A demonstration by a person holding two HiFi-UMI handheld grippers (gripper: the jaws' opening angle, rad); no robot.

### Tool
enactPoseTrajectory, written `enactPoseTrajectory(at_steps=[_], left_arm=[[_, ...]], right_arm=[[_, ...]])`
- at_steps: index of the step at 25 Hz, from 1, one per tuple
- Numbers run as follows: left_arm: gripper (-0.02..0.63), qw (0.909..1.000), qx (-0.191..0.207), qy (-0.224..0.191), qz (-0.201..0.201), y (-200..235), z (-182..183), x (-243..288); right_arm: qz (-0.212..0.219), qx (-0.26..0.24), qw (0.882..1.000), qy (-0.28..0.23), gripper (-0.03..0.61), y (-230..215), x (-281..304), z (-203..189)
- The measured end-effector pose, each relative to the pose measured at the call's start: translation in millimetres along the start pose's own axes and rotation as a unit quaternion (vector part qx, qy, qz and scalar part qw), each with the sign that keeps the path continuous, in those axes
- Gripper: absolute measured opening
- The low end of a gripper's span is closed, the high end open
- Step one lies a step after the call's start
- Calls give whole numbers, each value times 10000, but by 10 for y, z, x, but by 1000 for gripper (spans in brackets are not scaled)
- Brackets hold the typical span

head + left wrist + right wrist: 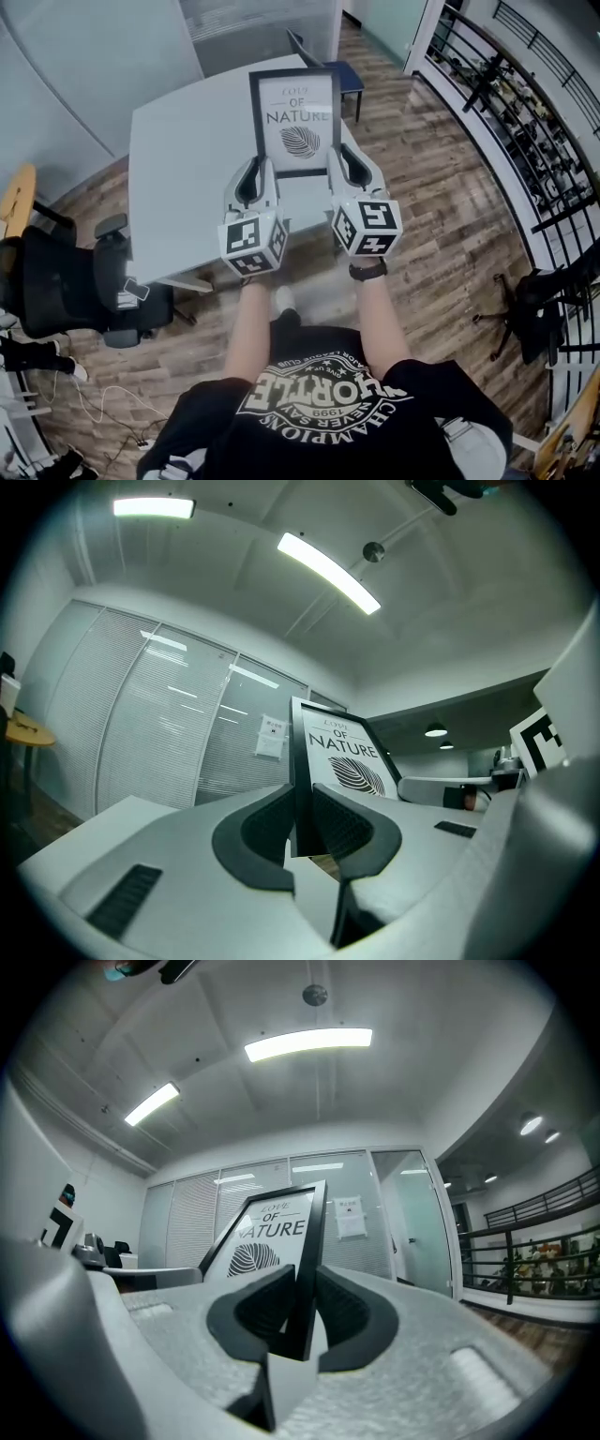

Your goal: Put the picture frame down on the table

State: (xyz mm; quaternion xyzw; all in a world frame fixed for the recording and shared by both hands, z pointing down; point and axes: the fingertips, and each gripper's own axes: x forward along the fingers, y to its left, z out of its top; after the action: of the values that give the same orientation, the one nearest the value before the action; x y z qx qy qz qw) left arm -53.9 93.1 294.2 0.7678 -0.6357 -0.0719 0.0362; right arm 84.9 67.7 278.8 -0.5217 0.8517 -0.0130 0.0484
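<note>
Head view: one black rectangular picture frame with a white print of a leaf stands upright over the near edge of the pale grey counter. Two grippers hold it. The grey left gripper has the frame's lower left edge and the grey right gripper its lower right edge, each with one marker cube toward the person. Whether the frame's bottom edge touches the counter cannot be told here. One black office chair stands on the wooden floor left of the counter. One blue chair stands at its far side, and a black railing runs along the right.

Left gripper view: the two dark fingers of the left gripper are closed tight on the picture frame's black side edge, one on each face. The right gripper's marker cube shows at the right. Two ceiling light strips glow above.

Right gripper view: the right gripper's two fingers likewise pinch the frame's other edge, with no gap.
</note>
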Motion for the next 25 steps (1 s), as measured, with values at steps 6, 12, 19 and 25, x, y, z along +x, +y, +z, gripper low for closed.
enactPoseTrajectory(at_steps=[6,12,19,25], left_arm=[[66,9997,-188,164,-34,599,-31,642],[66,9997,-191,147,-107,904,-71,1053],[66,9989,-403,59,-224,1022,-194,1244],[66,9980,-532,152,-294,1086,-328,1370]], right_arm=[[-56,56,9999,152,71,76,813,-139],[-115,6,9998,177,71,65,1294,-233],[-280,-138,9993,181,72,47,1432,-336],[-418,-200,9983,361,75,-1,1546,-471]])
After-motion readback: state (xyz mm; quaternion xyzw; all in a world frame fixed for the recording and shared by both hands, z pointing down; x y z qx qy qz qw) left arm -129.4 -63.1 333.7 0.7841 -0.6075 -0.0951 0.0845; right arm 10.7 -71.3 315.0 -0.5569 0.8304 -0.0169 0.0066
